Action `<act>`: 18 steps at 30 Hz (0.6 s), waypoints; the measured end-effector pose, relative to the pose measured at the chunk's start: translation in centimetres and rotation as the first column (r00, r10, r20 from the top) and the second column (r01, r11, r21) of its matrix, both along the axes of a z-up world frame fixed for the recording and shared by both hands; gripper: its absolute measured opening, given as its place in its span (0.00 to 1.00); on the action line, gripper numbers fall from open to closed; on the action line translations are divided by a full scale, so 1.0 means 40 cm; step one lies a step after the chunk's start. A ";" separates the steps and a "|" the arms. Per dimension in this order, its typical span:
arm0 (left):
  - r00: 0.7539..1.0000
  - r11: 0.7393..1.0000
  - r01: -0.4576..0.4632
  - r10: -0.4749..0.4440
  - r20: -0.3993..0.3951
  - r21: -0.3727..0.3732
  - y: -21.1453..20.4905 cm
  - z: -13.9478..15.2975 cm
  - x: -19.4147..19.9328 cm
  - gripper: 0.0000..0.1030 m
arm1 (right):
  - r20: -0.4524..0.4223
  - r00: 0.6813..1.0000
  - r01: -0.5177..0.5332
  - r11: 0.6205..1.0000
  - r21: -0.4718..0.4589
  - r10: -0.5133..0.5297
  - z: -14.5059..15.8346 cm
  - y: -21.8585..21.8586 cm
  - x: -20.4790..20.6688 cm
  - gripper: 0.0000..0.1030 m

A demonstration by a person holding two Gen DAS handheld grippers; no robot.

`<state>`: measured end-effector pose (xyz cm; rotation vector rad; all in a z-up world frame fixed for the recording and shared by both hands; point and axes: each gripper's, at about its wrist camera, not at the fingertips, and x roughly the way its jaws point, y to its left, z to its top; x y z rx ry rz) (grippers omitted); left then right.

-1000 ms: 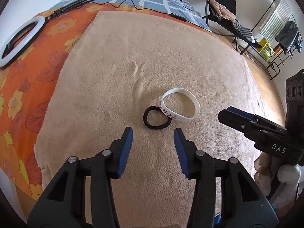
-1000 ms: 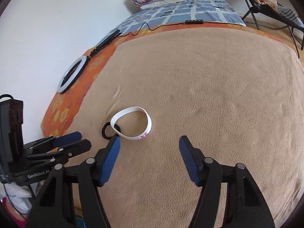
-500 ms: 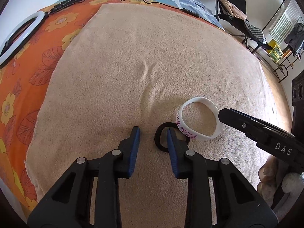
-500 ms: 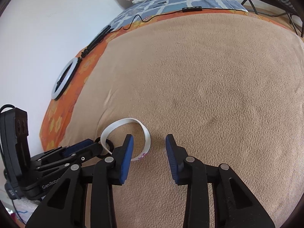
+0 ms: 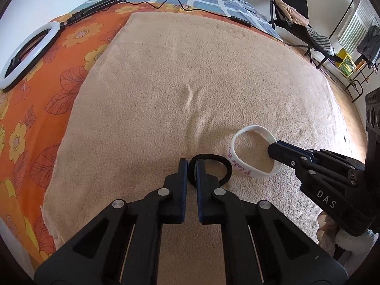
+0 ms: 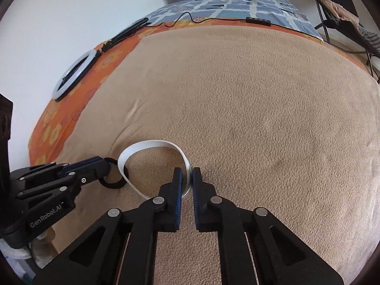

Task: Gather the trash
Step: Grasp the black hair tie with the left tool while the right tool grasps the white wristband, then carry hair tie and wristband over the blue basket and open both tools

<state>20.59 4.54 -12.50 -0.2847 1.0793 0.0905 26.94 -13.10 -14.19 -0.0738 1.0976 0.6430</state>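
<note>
Where the beige fleece blanket (image 5: pixel 166 99) lies nearest the cameras, two small loops are counted: one black hair tie (image 5: pixel 209 169) and one white silicone wristband (image 5: pixel 251 153), touching each other side by side. Two grippers are seen, both lowered to the blanket and reaching forward. The left gripper (image 5: pixel 192 173) is pinched onto the near left edge of the hair tie, its blue-padded fingers almost together. The right gripper (image 6: pixel 187 180) is clamped on the near right edge of the wristband, which is squeezed out of round. Pink lettering on the wristband cannot be read. Farther off, an orange floral sheet (image 5: pixel 35 99) is spread under the blanket, with one white ring light (image 5: pixel 23 54) laid on it. Beyond, a folding chair (image 5: pixel 292 21) is partly cut off by the frame edge.
</note>
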 end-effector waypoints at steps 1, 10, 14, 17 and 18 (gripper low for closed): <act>1.000 1.000 -0.001 0.001 0.003 0.001 0.002 0.005 -0.002 0.05 | -0.002 1.000 0.006 1.000 0.004 -0.006 0.000 -0.004 0.000 0.03; 0.999 1.000 0.010 -0.011 0.048 0.024 0.005 0.060 -0.035 0.05 | 0.047 0.998 0.037 0.998 0.042 -0.039 0.054 -0.039 -0.007 0.03; 0.997 0.999 0.024 -0.027 0.076 0.040 -0.009 0.097 -0.055 0.05 | 0.089 0.995 0.032 0.998 0.052 -0.036 0.100 -0.049 -0.030 0.03; 0.994 0.998 0.036 -0.041 0.099 0.053 -0.021 0.127 -0.078 0.05 | 0.115 0.993 0.017 0.998 0.060 -0.024 0.133 -0.057 -0.053 0.03; 0.993 0.998 0.038 -0.044 0.105 0.058 -0.024 0.137 -0.087 0.05 | 0.128 0.992 0.012 0.998 0.058 -0.020 0.145 -0.060 -0.061 0.03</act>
